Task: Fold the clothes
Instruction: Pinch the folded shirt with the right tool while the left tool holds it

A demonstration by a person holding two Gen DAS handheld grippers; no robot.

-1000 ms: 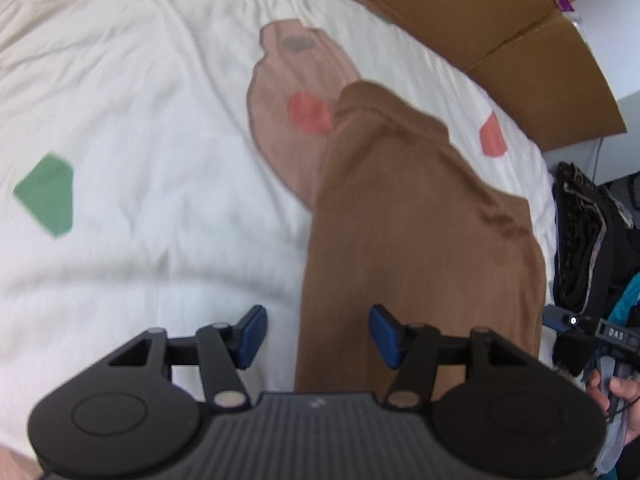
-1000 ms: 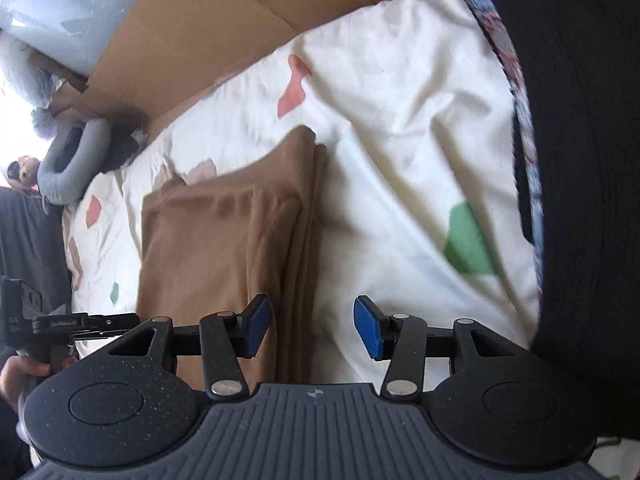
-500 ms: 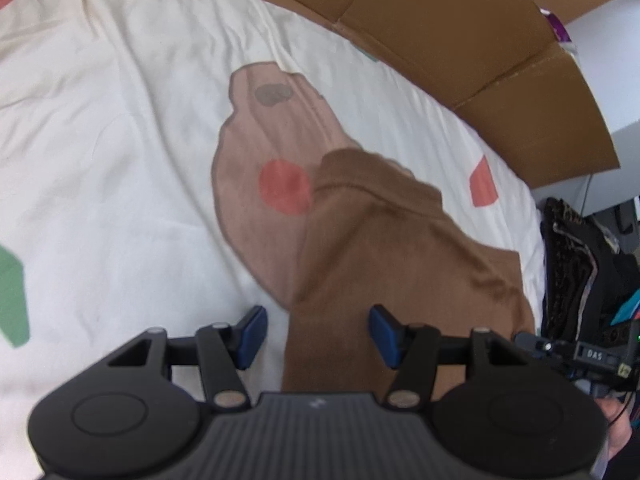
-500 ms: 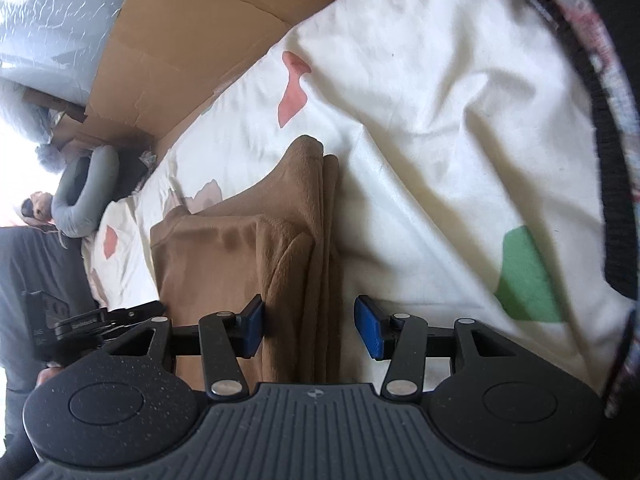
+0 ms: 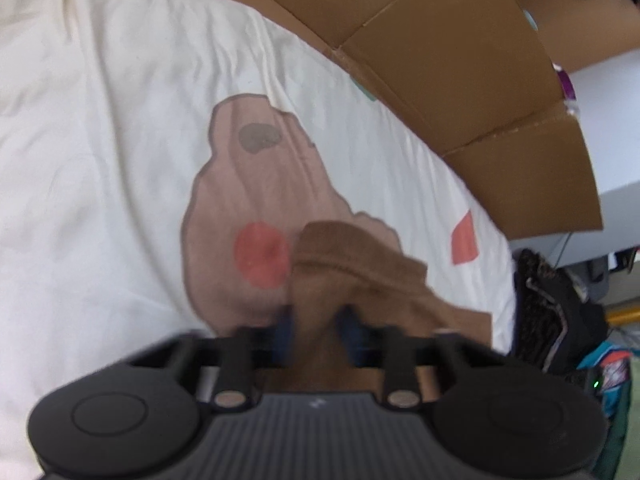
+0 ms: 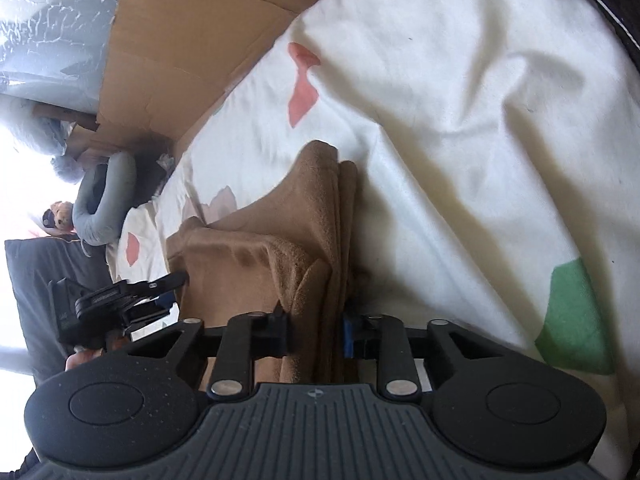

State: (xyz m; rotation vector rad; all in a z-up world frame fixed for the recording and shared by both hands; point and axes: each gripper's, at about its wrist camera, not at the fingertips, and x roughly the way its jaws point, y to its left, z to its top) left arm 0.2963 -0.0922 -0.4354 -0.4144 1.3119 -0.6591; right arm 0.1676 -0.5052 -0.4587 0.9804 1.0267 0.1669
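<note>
brown garment (image 6: 288,240) | pinched between left gripper (image 5: 316,332) fingers | right gripper (image 6: 316,330) likewise

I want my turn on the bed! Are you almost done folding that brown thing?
Partly. The brown garment already lies doubled in layers on the white sheet. Right now the left tongs and right tongs both pinch its edge. Left to do, probably: bring that gripped end over for another fold, then let go.
</note>
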